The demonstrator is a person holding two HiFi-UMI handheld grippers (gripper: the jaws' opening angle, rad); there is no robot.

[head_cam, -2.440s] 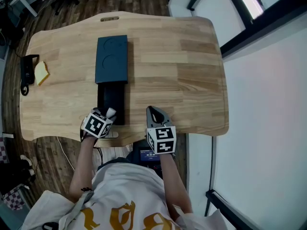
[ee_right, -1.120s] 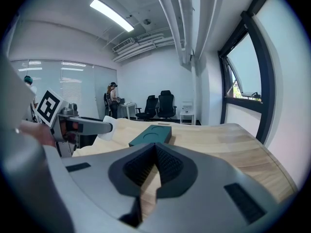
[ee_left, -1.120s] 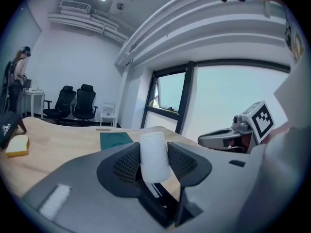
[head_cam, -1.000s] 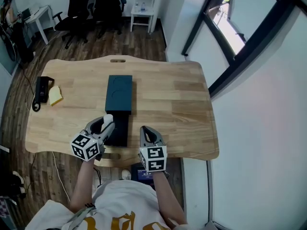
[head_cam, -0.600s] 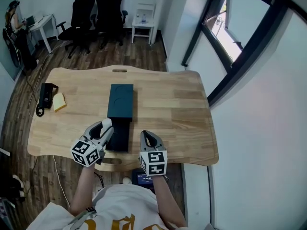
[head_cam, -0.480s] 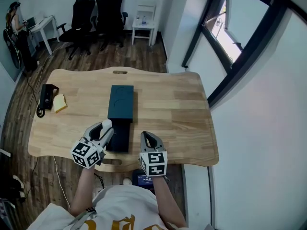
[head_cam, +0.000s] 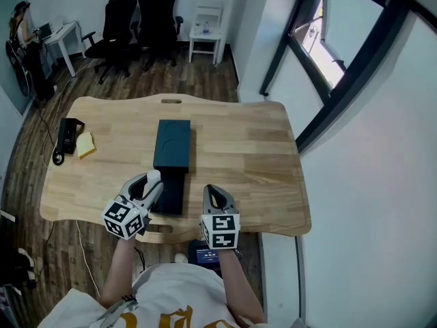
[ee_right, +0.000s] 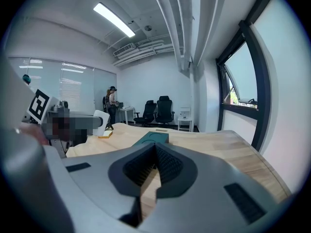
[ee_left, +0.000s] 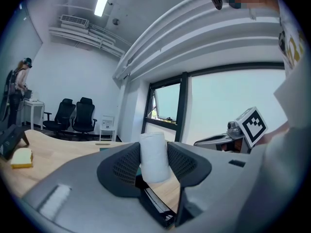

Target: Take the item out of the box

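Plainly, the left claw (ee_left: 154,165) is clamped on a white roll (ee_left: 154,149), which stands upright between the two dark ribbed pads and sticks out above them. From the head view the roll sits at the claw's tip, over the left edge of the black tray (head_cam: 169,191), near the front edge of the bench (head_cam: 246,149). The right claw (ee_right: 154,166) is closed with nothing in it, its jaws meeting in a thin seam; it hangs over the front edge of the bench, just to the right of the tray and apart from it. Beyond the tray, end to end with it, lies a dark teal lid (head_cam: 172,144) with two round recesses in its top. Far to the left on the bench lie a black device (head_cam: 67,134) with a cord and a yellow pad (head_cam: 85,144), close together. Past the bench stand two black office chairs (head_cam: 140,16) and a small white side table (head_cam: 205,29) on a wooden floor.
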